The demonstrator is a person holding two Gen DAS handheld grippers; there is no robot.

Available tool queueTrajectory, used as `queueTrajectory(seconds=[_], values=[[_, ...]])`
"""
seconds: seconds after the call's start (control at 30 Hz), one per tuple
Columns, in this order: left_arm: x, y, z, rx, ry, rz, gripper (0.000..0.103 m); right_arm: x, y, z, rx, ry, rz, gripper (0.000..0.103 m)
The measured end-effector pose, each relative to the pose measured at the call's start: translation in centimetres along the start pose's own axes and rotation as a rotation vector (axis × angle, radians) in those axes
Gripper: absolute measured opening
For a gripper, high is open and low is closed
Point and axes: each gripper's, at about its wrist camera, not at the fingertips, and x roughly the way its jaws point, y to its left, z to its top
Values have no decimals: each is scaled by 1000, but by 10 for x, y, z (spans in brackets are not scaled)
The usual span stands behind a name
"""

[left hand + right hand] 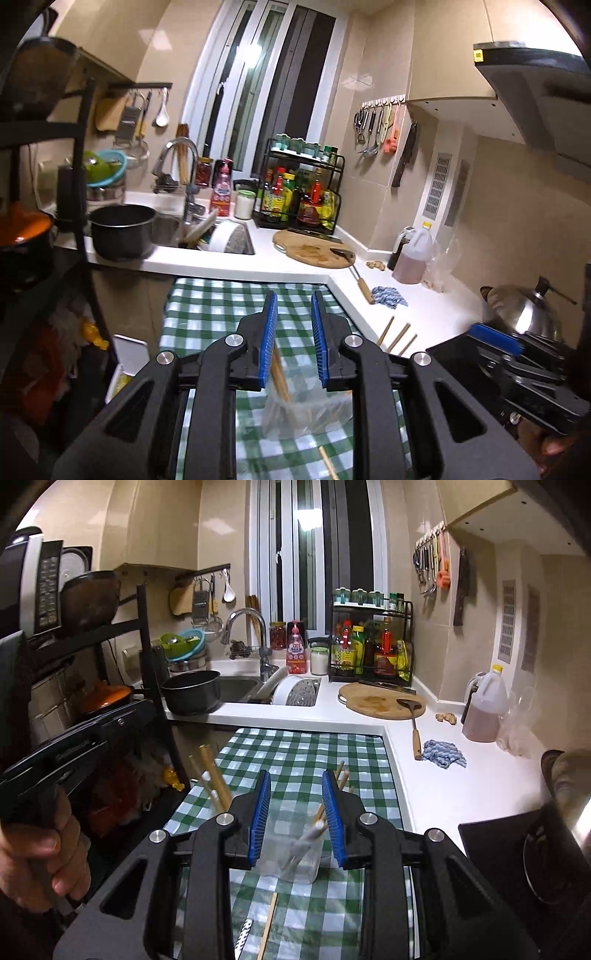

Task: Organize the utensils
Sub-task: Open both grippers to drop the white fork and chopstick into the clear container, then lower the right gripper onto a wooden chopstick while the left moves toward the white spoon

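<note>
Left-wrist view: the left gripper (294, 334) hangs above a surface covered by a green-and-white checked cloth (207, 314). Its blue pads (272, 332) stand apart with a clear gap between them. A wooden chopstick (281, 380) rises along the inner face of the left pad; whether it touches that pad cannot be told. Nothing is clamped: the gripper is released. Beneath the pads stands a clear plastic cup (306, 413), blurred, holding the lower ends of several chopsticks. One loose chopstick (327, 461) lies on the cloth in front of the cup. Three more chopstick ends (397, 336) show on the white counter (436, 314) to the right, just beside the cloth's edge.

Right-wrist view: the right gripper (297, 814) is likewise released, pads (261, 808) parted and empty. Below and between them the same cup (299, 853) stands upright on the cloth (295, 749), with chopsticks and a pale utensil leaning inside it. Further chopstick tips (341, 771) show just behind the right pad. A single chopstick (269, 926) lies flat on the cloth nearer the camera. At the left edge, a hand (40, 853) holds the other gripper's handle, beside a bundle of chopsticks (214, 779) pointing upward.

Background: a round cutting board (380, 701) with a wooden-handled spatula (413, 723), a blue rag (443, 757), and a black pot (192, 692) beside the sink (240, 688).
</note>
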Motion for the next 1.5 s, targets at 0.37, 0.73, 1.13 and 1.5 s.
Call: queueTrajectory(seconds=[0.37, 0.73, 1.13, 1.5], values=[[-55, -11, -69, 46, 53, 92, 18, -57, -2, -84, 28, -18, 18, 30], [-74, -8, -128, 45, 126, 125, 18, -53, -4, -154, 62, 73, 67, 6], [-74, 4, -204, -38, 247, 98, 18, 2, 24, -238, 57, 283, 149, 10], [-72, -7, -224, -16, 275, 55, 18, 26, 39, -271, 30, 435, 132, 18]])
